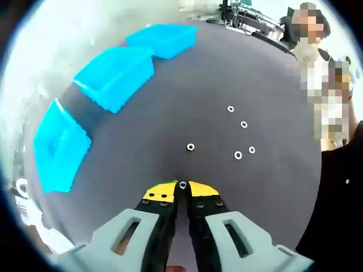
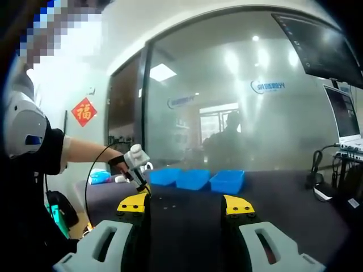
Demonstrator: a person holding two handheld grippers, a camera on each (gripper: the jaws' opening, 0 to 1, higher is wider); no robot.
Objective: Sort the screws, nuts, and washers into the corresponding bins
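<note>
Left gripper view: my left gripper is pinched narrow on a small nut, pick step under way.
Next I carry it to one of three blue bins; which one I can't tell. Five more pieces wait on the dark table. My right gripper hangs wide, empty.

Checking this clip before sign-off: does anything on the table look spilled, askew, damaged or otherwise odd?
Nothing stands out. Five small metal rings lie loose on the dark table, as expected for unsorted parts. Three blue bins sit upright in a row. The left gripper is shut on a small ring; the right gripper is open above the table.
</note>
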